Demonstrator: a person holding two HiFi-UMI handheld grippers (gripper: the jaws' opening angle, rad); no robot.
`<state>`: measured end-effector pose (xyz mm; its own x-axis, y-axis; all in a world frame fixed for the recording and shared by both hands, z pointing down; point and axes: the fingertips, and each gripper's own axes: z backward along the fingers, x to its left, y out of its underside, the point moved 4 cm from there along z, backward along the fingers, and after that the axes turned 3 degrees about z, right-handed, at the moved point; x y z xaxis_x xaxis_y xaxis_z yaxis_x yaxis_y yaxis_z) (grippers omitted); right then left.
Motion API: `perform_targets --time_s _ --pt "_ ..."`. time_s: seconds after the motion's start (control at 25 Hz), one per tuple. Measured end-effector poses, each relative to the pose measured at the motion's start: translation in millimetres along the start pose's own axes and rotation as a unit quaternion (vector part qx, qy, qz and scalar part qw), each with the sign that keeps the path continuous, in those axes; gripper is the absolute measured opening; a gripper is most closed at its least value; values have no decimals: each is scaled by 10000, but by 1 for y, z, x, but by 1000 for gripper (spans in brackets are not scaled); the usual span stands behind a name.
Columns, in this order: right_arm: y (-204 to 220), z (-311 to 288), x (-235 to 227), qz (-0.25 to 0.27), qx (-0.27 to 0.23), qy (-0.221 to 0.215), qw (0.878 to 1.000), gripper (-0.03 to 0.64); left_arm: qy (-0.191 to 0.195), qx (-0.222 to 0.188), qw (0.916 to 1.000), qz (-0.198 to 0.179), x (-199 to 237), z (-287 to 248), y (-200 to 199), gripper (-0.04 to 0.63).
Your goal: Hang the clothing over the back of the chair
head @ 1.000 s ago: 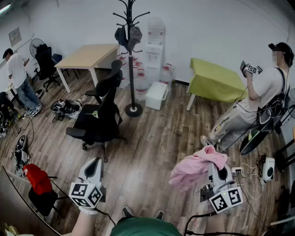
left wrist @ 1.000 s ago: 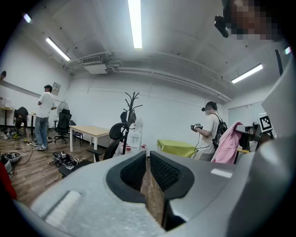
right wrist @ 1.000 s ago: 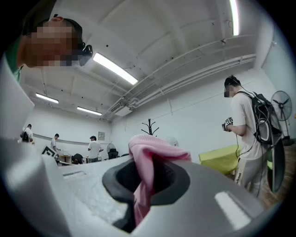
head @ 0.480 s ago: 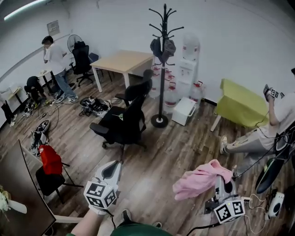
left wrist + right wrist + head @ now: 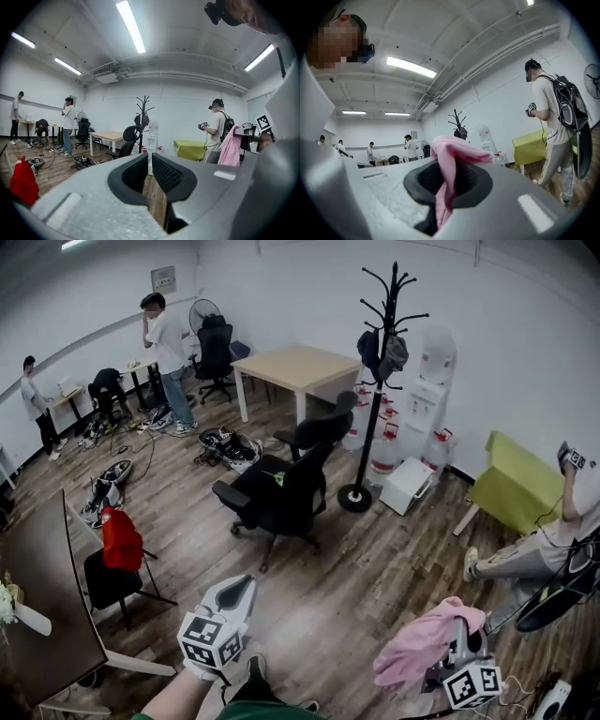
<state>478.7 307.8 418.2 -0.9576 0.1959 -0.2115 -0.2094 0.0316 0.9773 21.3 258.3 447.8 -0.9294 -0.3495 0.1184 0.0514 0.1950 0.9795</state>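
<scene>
A black office chair [image 5: 281, 498] stands on the wood floor ahead, its tall back toward me; it shows small in the left gripper view [image 5: 127, 140]. Pink clothing [image 5: 417, 652] hangs bunched from my right gripper [image 5: 457, 632] at the lower right, well short of the chair. In the right gripper view the right gripper [image 5: 447, 174] is shut on the pink clothing [image 5: 445, 154], which spills over the jaws. My left gripper [image 5: 239, 585] points at the chair from the lower middle. In its own view the left gripper [image 5: 149, 161] is shut, holding nothing.
A second black chair [image 5: 323, 427] stands behind the first. A coat stand [image 5: 375, 381], a wooden table [image 5: 295, 367], water bottles and a green table [image 5: 516, 488] line the back. A red garment on a small chair [image 5: 122, 540] is left. A person [image 5: 539, 554] sits at right.
The head view has swung, so the black chair now sits nearer the middle. My right gripper with the pink clothing has sunk toward the bottom edge. The left gripper has shifted slightly right.
</scene>
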Motion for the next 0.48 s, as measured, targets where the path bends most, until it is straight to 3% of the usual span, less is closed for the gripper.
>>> perform_targets --time_s 0.48 --pt "-15 -73 35 73 -425 178 9989 23 113 -231 9996 144 89 -59 -29 37"
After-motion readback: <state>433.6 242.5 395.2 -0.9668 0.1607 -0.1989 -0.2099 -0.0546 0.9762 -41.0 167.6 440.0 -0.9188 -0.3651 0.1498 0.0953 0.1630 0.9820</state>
